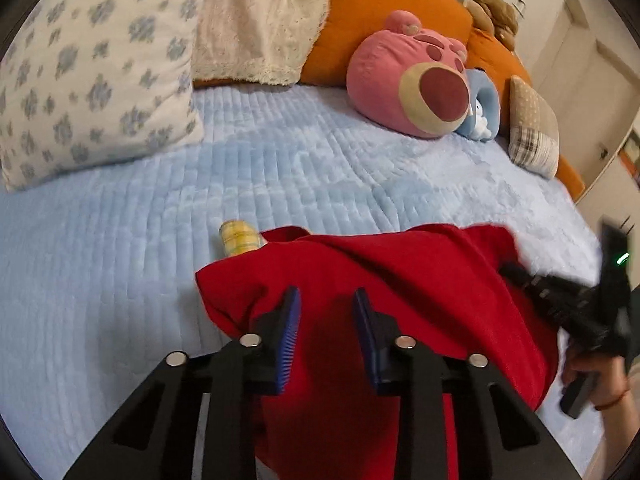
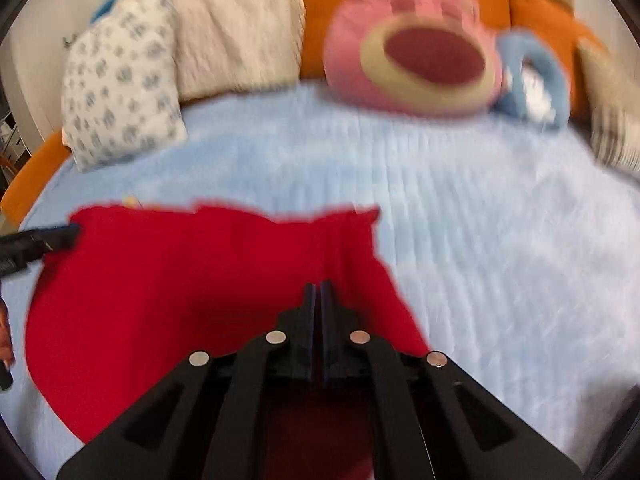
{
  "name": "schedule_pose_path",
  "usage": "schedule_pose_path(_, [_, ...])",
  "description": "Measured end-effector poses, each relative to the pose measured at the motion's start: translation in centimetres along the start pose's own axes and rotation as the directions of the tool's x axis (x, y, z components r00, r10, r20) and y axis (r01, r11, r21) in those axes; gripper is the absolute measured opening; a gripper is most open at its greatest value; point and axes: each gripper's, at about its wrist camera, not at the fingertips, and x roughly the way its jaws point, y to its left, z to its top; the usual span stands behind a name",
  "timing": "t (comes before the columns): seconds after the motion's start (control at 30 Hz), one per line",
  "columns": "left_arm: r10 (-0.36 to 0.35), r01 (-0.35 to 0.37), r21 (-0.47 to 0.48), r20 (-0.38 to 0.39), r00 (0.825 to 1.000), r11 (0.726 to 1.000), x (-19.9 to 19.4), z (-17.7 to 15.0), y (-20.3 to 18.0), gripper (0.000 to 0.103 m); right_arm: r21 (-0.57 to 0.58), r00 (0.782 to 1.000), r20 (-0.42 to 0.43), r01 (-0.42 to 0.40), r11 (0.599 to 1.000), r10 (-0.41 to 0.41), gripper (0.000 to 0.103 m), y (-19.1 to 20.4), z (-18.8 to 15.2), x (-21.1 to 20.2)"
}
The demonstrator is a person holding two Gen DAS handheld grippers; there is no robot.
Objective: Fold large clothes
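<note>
A red garment [image 1: 400, 280] lies bunched on the light blue bedspread [image 1: 280, 160]. My left gripper [image 1: 326, 300] is open just above the garment's near left part, with nothing between its blue pads. My right gripper [image 2: 319, 292] is shut on a fold of the red garment [image 2: 180, 288], and the view is blurred by motion. The right gripper also shows in the left wrist view [image 1: 516, 272] at the garment's right edge. The left gripper's tip shows in the right wrist view [image 2: 64, 236] at the garment's left edge.
A yellow checked item [image 1: 240, 238] peeks out beside the garment. A pink bear plush [image 1: 412, 84], a paw-print pillow [image 1: 92, 92], a cream blanket [image 1: 260, 20], a small plaid cushion [image 1: 534, 128] and an orange headboard [image 1: 380, 0] line the far side.
</note>
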Motion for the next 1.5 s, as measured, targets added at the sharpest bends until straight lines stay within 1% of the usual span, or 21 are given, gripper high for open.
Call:
schedule_pose_path(0.07, [-0.019, 0.019, -0.061, 0.000, 1.000, 0.998, 0.6, -0.3, 1.4, 0.014, 0.071, 0.999, 0.009, -0.035, 0.997, 0.035, 0.002, -0.4, -1.1, 1.4])
schedule_pose_path(0.13, [-0.028, 0.029, -0.091, 0.011, 1.000, 0.995, 1.1, -0.9, 2.5, 0.011, 0.138, 0.998, 0.030, -0.060, 0.989, 0.057, 0.002, -0.5, -1.2, 2.1])
schedule_pose_path(0.23, [-0.044, 0.047, -0.092, 0.033, 0.998, 0.995, 1.0, -1.2, 2.6, 0.011, 0.051, 1.000, 0.000, -0.005, 0.999, 0.005, 0.002, 0.6, -0.4, 1.4])
schedule_pose_path(0.33, [-0.110, 0.117, -0.123, 0.063, 0.992, 0.985, -1.4, -0.9, 2.7, 0.011, -0.029, 0.994, 0.109, -0.016, 0.999, 0.019, 0.007, 1.2, 0.0, -3.3])
schedule_pose_path(0.43, [-0.184, 0.188, -0.019, 0.121, 0.975, 0.982, -5.1, -0.9, 0.3, 0.024, -0.023, 0.985, 0.143, -0.097, 0.995, 0.100, 0.007, 1.1, 0.0, -6.5])
schedule_pose_path(0.47, [-0.210, 0.209, 0.018, 0.107, 0.972, 0.978, -5.6, -0.9, -0.6, 0.033, -0.017, 0.982, 0.128, -0.139, 0.990, 0.140, 0.007, 1.1, -0.1, -6.8])
schedule_pose_path(0.57, [-0.226, 0.219, 0.125, 0.044, 0.973, 0.968, -5.1, -0.8, -4.0, 0.041, -0.017, 0.950, 0.055, -0.306, 0.952, 0.306, 0.007, 2.6, -1.6, -6.8])
schedule_pose_path(0.6, [-0.201, 0.197, 0.148, 0.010, 0.980, 0.969, -4.1, -0.8, -4.9, 0.042, -0.039, 0.948, 0.023, -0.317, 0.948, 0.318, 0.007, 3.4, -2.2, -6.3])
schedule_pose_path(0.67, [-0.139, 0.148, 0.108, -0.089, 0.986, 0.983, -0.4, -1.3, -4.9, 0.041, -0.138, 0.970, -0.041, -0.241, 0.961, 0.238, 0.007, 5.7, -3.8, -4.4])
schedule_pose_path(0.73, [-0.162, 0.166, 0.033, -0.081, 0.983, 0.986, 1.3, -1.8, -3.8, 0.039, -0.208, 0.989, -0.022, -0.147, 0.967, 0.146, 0.007, 7.0, -5.1, -3.1])
schedule_pose_path(0.83, [-0.156, 0.157, 0.013, -0.050, 0.987, 0.988, 1.9, -2.0, -3.6, 0.039, -0.222, 0.993, 0.013, -0.114, 0.968, 0.120, 0.006, 7.5, -5.4, -3.9])
schedule_pose_path(0.9, [-0.156, 0.156, 0.001, -0.050, 0.987, 0.988, 1.1, -2.0, -3.5, 0.039, -0.176, 0.988, 0.003, -0.152, 0.973, 0.155, 0.017, 6.8, -5.4, -5.1])
schedule_pose_path(0.97, [-0.164, 0.163, -0.024, -0.045, 0.985, 0.986, -0.8, -2.3, -3.4, 0.044, -0.101, 0.972, 0.012, -0.233, 0.967, 0.236, 0.061, 5.6, -6.2, -7.6])
schedule_pose_path(1.0, [-0.168, 0.166, -0.037, -0.043, 0.985, 0.985, -1.8, -2.6, -3.3, 0.049, -0.070, 0.968, 0.011, -0.250, 0.966, 0.251, 0.065, 4.9, -6.7, -8.7])
schedule_pose_path(1.07, [-0.175, 0.171, -0.077, -0.042, 0.984, 0.982, -4.3, -4.1, -3.2, 0.071, 0.013, 0.955, -0.018, -0.295, 0.955, 0.296, 0.072, 3.5, -8.5, -10.6])
schedule_pose_path(1.1, [-0.194, 0.189, -0.097, -0.047, 0.980, 0.977, -5.1, -4.6, -3.3, 0.076, 0.076, 0.938, -0.042, -0.341, 0.937, 0.345, 0.072, 2.8, -9.4, -10.9])
schedule_pose_path(1.2, [-0.294, 0.269, -0.231, -0.078, 0.953, 0.935, -7.0, -7.7, -2.5, 0.081, 0.386, 0.832, -0.139, -0.454, 0.803, 0.537, 0.072, 0.8, -13.4, -9.6])
schedule_pose_path(1.27, [-0.316, 0.266, -0.368, -0.081, 0.945, 0.891, -7.1, -10.5, -1.3, 0.081, 0.547, 0.800, -0.121, -0.440, 0.713, 0.587, 0.072, -0.3, -15.3, -8.2])
schedule_pose_path(1.33, [-0.316, 0.249, -0.474, -0.065, 0.947, 0.845, -7.0, -12.8, -0.3, 0.081, 0.615, 0.806, -0.080, -0.423, 0.665, 0.586, 0.072, -0.8, -16.0, -7.4])
schedule_pose_path(1.37, [-0.315, 0.239, -0.515, -0.065, 0.947, 0.823, -6.7, -13.7, 0.1, 0.082, 0.658, 0.822, -0.036, -0.409, 0.632, 0.569, 0.072, -1.1, -16.3, -6.9])
schedule_pose_path(1.5, [-0.261, 0.154, -0.607, -0.091, 0.961, 0.780, -5.4, -15.9, 1.2, 0.083, 0.708, 0.836, 0.088, -0.435, 0.556, 0.542, 0.076, -0.5, -15.3, -6.3])
